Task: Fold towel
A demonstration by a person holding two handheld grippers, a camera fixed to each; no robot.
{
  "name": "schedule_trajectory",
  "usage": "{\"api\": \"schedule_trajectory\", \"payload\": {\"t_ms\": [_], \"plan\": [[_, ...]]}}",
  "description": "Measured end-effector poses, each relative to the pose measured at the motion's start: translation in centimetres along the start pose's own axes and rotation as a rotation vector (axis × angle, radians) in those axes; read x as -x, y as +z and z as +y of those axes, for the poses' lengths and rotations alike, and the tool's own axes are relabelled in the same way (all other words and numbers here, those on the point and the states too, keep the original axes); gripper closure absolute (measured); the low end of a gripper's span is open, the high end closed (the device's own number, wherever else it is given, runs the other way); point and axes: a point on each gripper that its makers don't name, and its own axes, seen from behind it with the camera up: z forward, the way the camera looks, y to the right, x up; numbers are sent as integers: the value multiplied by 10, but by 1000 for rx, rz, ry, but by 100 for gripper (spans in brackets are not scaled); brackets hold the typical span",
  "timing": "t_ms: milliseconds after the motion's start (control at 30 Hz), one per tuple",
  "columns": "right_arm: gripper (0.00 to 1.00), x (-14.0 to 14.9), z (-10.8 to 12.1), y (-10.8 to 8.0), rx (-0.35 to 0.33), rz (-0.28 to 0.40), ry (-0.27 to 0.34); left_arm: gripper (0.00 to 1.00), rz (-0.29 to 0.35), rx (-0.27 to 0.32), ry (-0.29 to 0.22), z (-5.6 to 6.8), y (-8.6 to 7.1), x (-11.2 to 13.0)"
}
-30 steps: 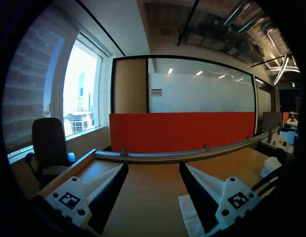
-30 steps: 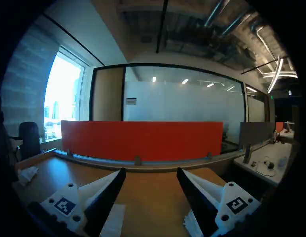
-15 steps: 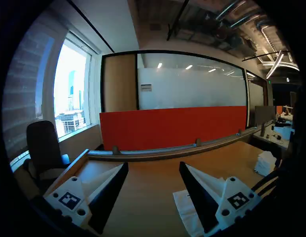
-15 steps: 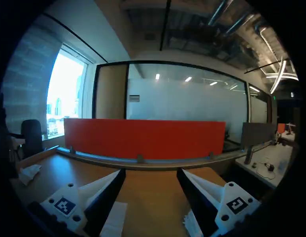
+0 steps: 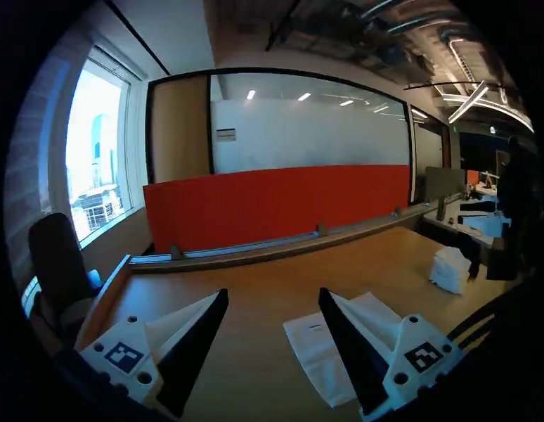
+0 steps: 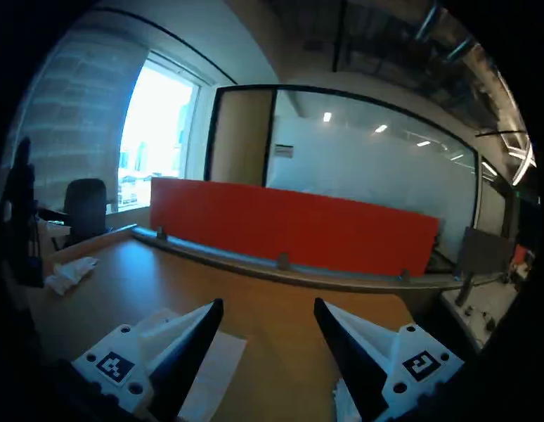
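A white towel [image 5: 315, 346] lies flat on the wooden desk [image 5: 272, 271], partly under the right finger of my left gripper [image 5: 272, 292]. That gripper is open, with nothing between its fingers. In the right gripper view the flat towel [image 6: 217, 362] lies on the desk behind the left finger of my right gripper [image 6: 268, 302], which is also open and holds nothing. A small pile of white cloth [image 5: 450, 268] sits farther right on the desk. The right gripper view shows a crumpled white cloth [image 6: 69, 273] at the left.
A red divider panel [image 5: 272, 204] with a rail runs along the desk's far edge. A dark office chair [image 5: 54, 260] stands by the window at the left. A dark figure [image 5: 514, 204] is at the far right. More white cloth [image 6: 340, 399] lies beside my right gripper's right finger.
Both cameras have tipped down toward the desk. More of the flat towel has come into view. The left view swung rightward, the right view leftward. Both grippers stayed open.
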Motion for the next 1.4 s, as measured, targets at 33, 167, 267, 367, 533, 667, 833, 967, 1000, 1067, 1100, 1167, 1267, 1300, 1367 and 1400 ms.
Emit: {"api": "schedule_trajectory", "payload": {"t_ms": [33,167,267,367,533,667,833,967,1000,1067,1100,1167,1267,1300,1367,1400], "plan": [[0,2,-4,0,-23,-14,-10,5,-9,18,4,3,1,1],[0,12,-15,0,-94,-62,-49,5,-36,73,17,12,3,5],[0,18,-21,0,-136,-91,-74,5,-54,108,23,17,4,9],[0,24,-28,-2,-178,-119,-89,4,-77,139,32,23,6,16],[0,38,-38,-3,-240,-165,-97,4,-116,190,68,33,8,32],[0,48,-45,-2,-275,-191,-98,5,-148,226,95,43,9,48],[0,62,-54,-3,-318,-224,-116,4,-177,263,105,54,9,64],[0,74,-59,-2,-342,-245,-132,4,-199,291,110,61,9,76],[0,78,-60,-1,-344,-249,-134,4,-205,295,112,63,10,80],[0,85,-62,0,-348,-259,-138,4,-218,302,120,65,11,88],[0,88,-63,0,-351,-263,-138,4,-224,306,122,67,11,92],[0,95,-66,1,-359,-270,-136,4,-238,316,127,70,12,102],[0,106,-69,2,-369,-280,-139,5,-259,331,131,76,12,115],[0,110,-70,2,-372,-284,-141,5,-266,336,132,78,13,120],[0,119,-72,3,-377,-294,-148,5,-280,344,136,81,13,130],[0,123,-73,3,-379,-299,-151,4,-287,348,138,82,13,134]]}}
